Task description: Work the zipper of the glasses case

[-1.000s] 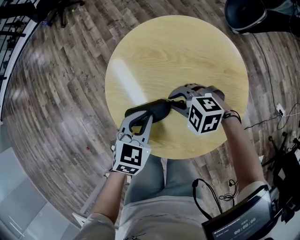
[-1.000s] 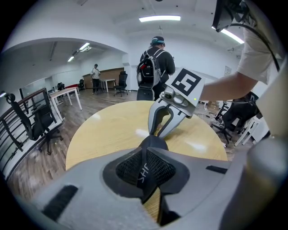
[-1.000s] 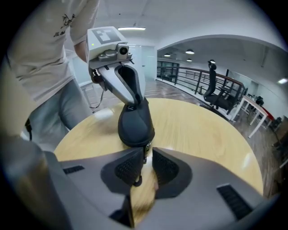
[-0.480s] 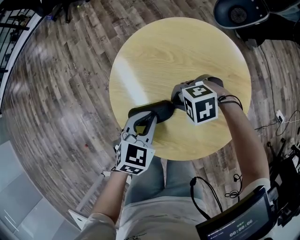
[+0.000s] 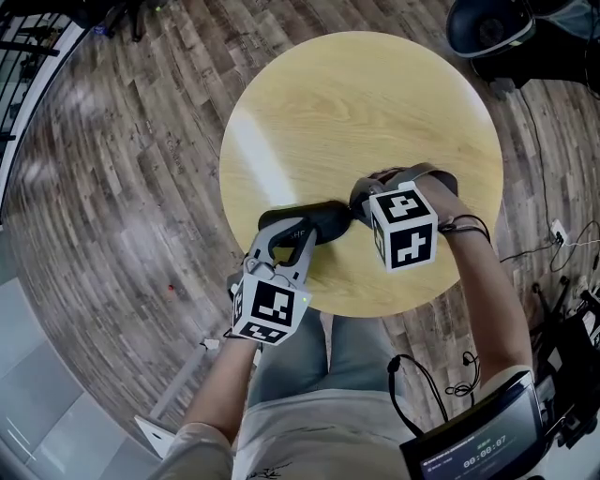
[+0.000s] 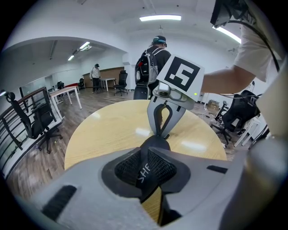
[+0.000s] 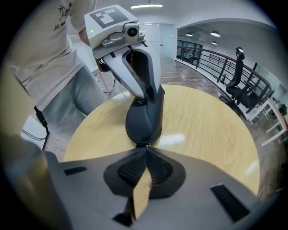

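Low and left of centre in the head view: left gripper [image 5: 292,230], jaws drawn narrow and clamped on the left end of the black glasses case [image 5: 323,221], pinning it flat on the round wooden table [image 5: 356,103]. Just right of that, at the case's other end: right gripper [image 5: 357,208], jaws pressed together at the tips on, apparently, the small metal zipper pull [image 7: 146,145], right at the rounded near end of the case in the right gripper view. Judged as an early stage of the job: both holds made, case steadied, pull pinched. No open seam or gap in the shell to be seen, so probably zipped shut, with most of the zipper's run left to draw. Slider's place along the track: impossible to tell, zipper line too dark to trace in any view. Around, from the left of the head view: plank floor [image 5: 112,187] at the left edge, bare tabletop above the case, a dark round object [image 5: 487,28] at the upper right, cables [image 5: 562,234] at the right edge, a lit screen [image 5: 473,455] at the lower right. In the left gripper view, office chairs [image 6: 42,126] at the left and people [image 6: 153,63] standing at upper centre, well apart from the table. Nothing on the table in the way of the pull. Only likely hindrance: two grippers close together over one short case.
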Demonstrator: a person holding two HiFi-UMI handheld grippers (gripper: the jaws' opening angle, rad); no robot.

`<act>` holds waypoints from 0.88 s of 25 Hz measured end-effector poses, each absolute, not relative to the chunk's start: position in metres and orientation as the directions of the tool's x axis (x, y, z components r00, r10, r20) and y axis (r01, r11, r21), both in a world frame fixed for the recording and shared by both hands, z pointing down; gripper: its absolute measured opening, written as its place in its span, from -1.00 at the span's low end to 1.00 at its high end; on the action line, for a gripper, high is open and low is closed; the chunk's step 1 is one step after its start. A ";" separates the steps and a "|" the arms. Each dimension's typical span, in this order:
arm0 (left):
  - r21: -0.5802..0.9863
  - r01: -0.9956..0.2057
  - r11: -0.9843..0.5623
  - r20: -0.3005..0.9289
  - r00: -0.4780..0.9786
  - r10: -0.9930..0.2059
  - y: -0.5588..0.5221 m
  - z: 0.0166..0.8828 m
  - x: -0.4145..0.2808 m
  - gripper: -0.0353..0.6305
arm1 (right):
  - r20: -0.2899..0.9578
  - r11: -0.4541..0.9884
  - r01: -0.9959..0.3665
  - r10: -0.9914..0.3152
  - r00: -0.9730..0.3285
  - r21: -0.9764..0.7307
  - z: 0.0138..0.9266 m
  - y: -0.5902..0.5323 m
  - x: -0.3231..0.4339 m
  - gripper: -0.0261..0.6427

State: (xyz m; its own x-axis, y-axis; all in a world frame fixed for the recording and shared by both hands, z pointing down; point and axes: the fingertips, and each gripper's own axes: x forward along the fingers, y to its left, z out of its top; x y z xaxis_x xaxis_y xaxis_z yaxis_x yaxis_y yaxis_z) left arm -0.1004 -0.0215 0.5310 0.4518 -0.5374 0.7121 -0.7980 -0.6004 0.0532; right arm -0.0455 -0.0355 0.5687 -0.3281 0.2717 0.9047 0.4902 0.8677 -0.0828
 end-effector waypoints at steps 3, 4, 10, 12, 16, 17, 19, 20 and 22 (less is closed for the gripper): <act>0.074 -0.796 -0.600 0.717 0.461 -0.523 -0.022 0.531 -0.100 -0.76 | 0.892 0.914 0.395 0.253 -0.375 -0.093 0.567 -0.031 -0.041 -0.92; 0.079 -0.796 -0.600 0.717 0.464 -0.521 -0.022 0.531 -0.099 -0.76 | 0.889 0.928 0.361 0.241 -0.390 -0.093 0.567 -0.030 -0.041 -0.92; 0.067 -0.786 -0.614 0.718 0.466 -0.518 -0.021 0.531 -0.100 -0.76 | 0.875 0.982 0.153 0.171 -0.453 -0.112 0.570 -0.009 -0.041 -0.92; 0.062 -0.784 -0.617 0.719 0.464 -0.517 -0.022 0.531 -0.100 -0.76 | 0.865 0.987 0.107 0.159 -0.475 -0.123 0.571 0.002 -0.044 -0.92; 0.058 -0.785 -0.617 0.720 0.461 -0.518 -0.022 0.531 -0.099 -0.76 | 0.847 0.991 -0.043 0.089 -0.525 -0.131 0.573 0.012 -0.051 -0.92; 0.059 -0.785 -0.617 0.719 0.462 -0.520 -0.023 0.531 -0.099 -0.76 | 0.839 0.988 -0.079 0.069 -0.539 -0.132 0.572 0.013 -0.053 -0.92; 0.059 -0.786 -0.615 0.718 0.462 -0.521 -0.023 0.531 -0.100 -0.76 | 0.828 0.983 -0.138 0.023 -0.561 -0.120 0.572 0.015 -0.057 -0.92; 0.057 -0.786 -0.616 0.719 0.460 -0.520 -0.023 0.531 -0.101 -0.76 | 0.823 0.980 -0.164 -0.002 -0.568 -0.111 0.572 0.015 -0.058 -0.92; 0.059 -0.782 -0.620 0.725 0.461 -0.512 -0.022 0.531 -0.101 -0.76 | 0.819 0.975 -0.203 -0.040 -0.573 -0.094 0.572 0.013 -0.058 -0.92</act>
State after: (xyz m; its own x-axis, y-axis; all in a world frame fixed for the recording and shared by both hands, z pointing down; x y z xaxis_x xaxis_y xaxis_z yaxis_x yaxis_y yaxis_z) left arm -0.1009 -0.0224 0.5309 0.4606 -0.5125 0.7247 -0.7824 -0.6200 0.0588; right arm -0.0577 0.0131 0.5717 -0.5726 -0.0399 0.8189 -0.2026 0.9747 -0.0942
